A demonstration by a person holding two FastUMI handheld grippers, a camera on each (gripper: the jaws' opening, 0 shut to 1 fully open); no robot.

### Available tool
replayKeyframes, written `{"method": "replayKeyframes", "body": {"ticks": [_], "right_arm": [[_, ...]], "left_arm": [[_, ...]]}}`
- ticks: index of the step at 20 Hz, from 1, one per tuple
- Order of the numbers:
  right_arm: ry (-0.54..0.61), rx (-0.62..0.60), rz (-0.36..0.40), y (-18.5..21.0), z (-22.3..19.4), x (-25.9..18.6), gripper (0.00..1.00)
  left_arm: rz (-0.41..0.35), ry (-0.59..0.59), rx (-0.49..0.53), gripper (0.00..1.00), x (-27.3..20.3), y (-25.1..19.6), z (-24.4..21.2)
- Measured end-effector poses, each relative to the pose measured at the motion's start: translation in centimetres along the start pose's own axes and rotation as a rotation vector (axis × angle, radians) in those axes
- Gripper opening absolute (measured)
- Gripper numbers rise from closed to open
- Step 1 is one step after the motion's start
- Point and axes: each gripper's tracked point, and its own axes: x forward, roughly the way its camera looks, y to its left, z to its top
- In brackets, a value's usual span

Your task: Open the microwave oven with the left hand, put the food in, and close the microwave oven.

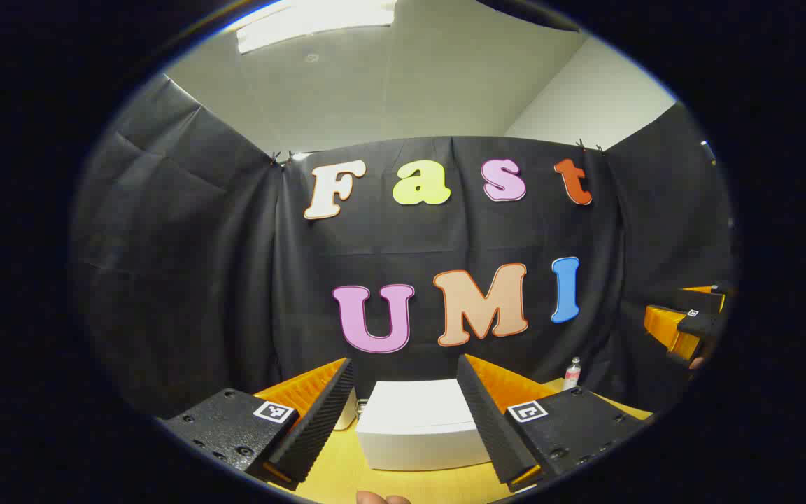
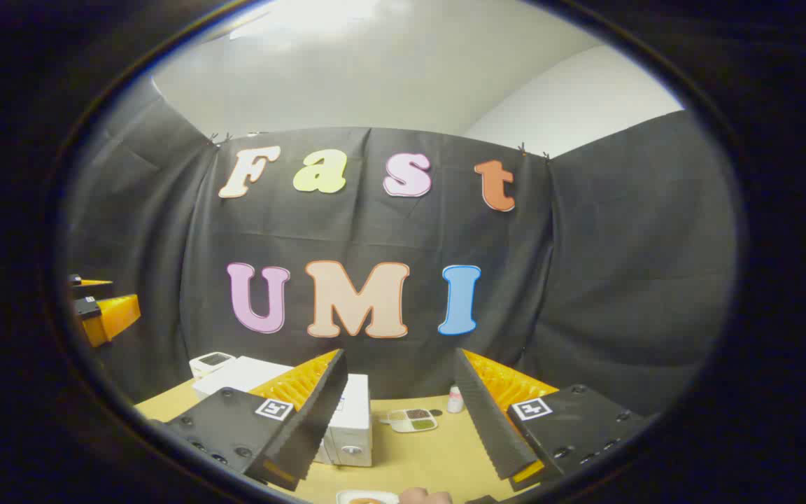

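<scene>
standing in the booth, i judge the task barely begun. the microwave oven (image 1: 420,423) sits on the wooden table (image 1: 347,476), a white box just ahead of the left gripper (image 1: 403,413), whose fingers are spread wide with nothing between them. in the right gripper view the same oven (image 2: 350,420) shows its front and a knob, and the door looks shut, though part of it is hidden behind a finger. the right gripper (image 2: 399,413) is also spread apart and empty, raised above the table. a small dish of food (image 2: 413,418) lies on the table to the right of the oven, near a little bottle (image 2: 455,399), and another plate (image 2: 366,498) peeks in at the bottom edge; i cannot tell which one is meant for the oven. everything seems left to do: opening the door with the left hand, putting the food in, and closing it.
</scene>
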Motion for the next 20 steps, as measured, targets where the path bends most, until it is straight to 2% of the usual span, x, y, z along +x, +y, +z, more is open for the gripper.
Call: {"method": "replayKeyframes", "body": {"ticks": [1,5,8,20], "right_arm": [[0.005,0.002,-0.001,-0.2,0.0,-0.1,0.97],[0.012,0.009,-0.002,-1.2,-0.2,0.1,0.97],[0.013,-0.010,0.007,-1.7,-0.6,0.3,0.96],[0.022,-0.013,0.051,-1.8,-1.9,2.9,0.96]], "left_arm": [[-0.001,0.008,-0.009,0.92,-0.3,-0.4,-0.2],[-0.017,0.026,-0.030,0.92,-0.6,-2.3,-0.7],[0.001,0.032,-0.031,0.95,-0.4,-2.7,-1.0],[0.040,0.065,-0.002,0.94,0.5,-3.9,-2.3]]}}
